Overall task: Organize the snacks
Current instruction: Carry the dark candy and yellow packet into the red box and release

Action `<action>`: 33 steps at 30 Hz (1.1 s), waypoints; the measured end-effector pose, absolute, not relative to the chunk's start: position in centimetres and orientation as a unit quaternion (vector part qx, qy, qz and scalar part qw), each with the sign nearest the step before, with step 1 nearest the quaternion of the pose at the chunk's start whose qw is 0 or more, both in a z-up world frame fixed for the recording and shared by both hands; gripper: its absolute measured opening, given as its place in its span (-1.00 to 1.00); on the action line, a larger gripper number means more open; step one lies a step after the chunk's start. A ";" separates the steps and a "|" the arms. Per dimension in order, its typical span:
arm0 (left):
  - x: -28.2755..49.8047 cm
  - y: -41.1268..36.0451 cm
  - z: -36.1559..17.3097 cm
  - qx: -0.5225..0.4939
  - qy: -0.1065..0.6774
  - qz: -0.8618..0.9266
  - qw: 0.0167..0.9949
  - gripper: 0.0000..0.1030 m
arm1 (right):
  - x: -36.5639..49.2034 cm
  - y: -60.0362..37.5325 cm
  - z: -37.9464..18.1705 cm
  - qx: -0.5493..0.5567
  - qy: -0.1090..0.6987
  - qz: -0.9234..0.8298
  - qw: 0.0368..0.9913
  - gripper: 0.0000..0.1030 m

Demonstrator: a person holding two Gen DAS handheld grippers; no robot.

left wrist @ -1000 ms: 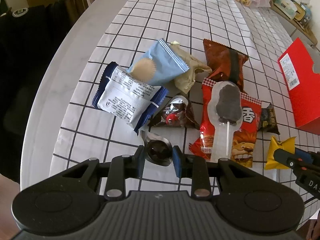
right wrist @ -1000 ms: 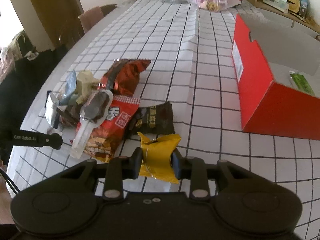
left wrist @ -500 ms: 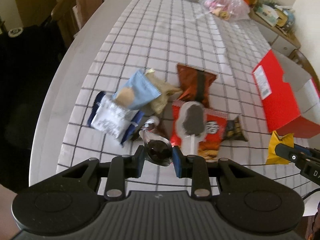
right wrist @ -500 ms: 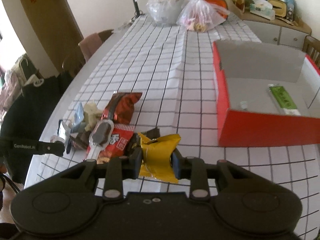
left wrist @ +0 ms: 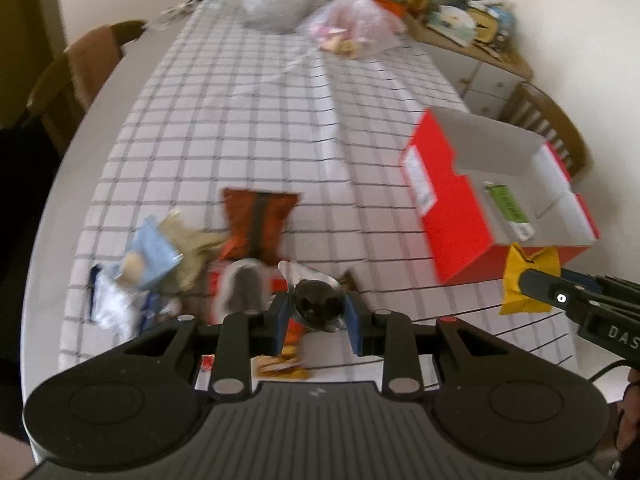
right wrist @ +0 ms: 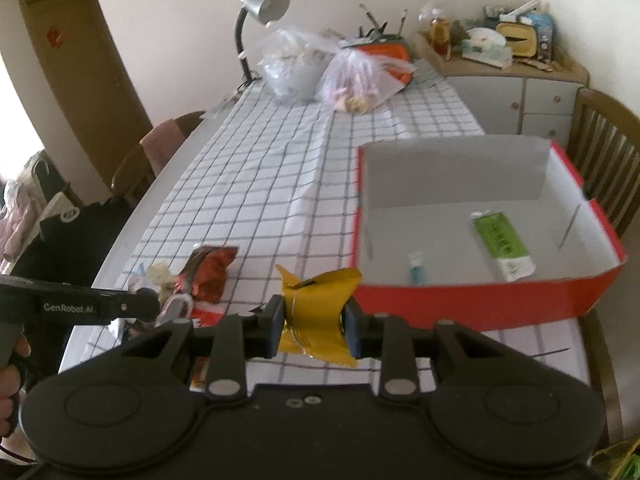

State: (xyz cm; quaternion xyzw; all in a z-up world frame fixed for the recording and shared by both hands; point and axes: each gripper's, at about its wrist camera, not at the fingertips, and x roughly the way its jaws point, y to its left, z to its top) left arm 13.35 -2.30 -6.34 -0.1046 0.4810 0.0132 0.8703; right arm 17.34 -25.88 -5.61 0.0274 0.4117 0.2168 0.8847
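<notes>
Soft, even daylight, no hard shadows. Left view is motion-blurred beyond the sharp tool (left wrist: 316,312); both bow strongly at dark fisheye edges.

A home dining room. A long table (right wrist: 168,184) under a checked cloth (right wrist: 280,168) is the centre: wooden chairs (right wrist: 604,160) stand at both its long sides, a desk lamp (right wrist: 260,4) and plastic bags (right wrist: 356,76) sit at its far end, and a cluttered sideboard (right wrist: 516,92) stands beyond its far right corner.
</notes>
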 end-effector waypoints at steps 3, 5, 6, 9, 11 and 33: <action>14.6 -4.9 -5.6 -0.095 0.475 -0.004 0.875 -0.44 | 18.1 -27.5 -5.2 0.029 0.408 0.210 0.888 -0.43; 15.4 -6.5 -5.1 -0.091 0.471 -0.015 0.877 -0.44 | 18.7 -28.6 -5.0 0.028 0.405 0.204 0.891 -0.43; 15.8 -7.3 -4.9 -0.088 0.470 -0.019 0.878 -0.44 | 19.0 -29.3 -4.9 0.028 0.404 0.201 0.892 -0.43; 17.3 -9.8 -4.3 -0.080 0.468 -0.032 0.880 -0.44 | 20.1 -30.9 -4.8 0.027 0.401 0.194 0.895 -0.43; 18.4 -11.5 -4.2 -0.072 0.468 -0.039 0.880 -0.44 | 20.9 -32.0 -4.7 0.026 0.401 0.187 0.896 -0.43; 30.3 -23.6 -8.3 -0.060 0.524 -0.063 0.847 -0.44 | 32.3 -39.0 -9.8 0.017 0.457 0.164 0.874 -0.45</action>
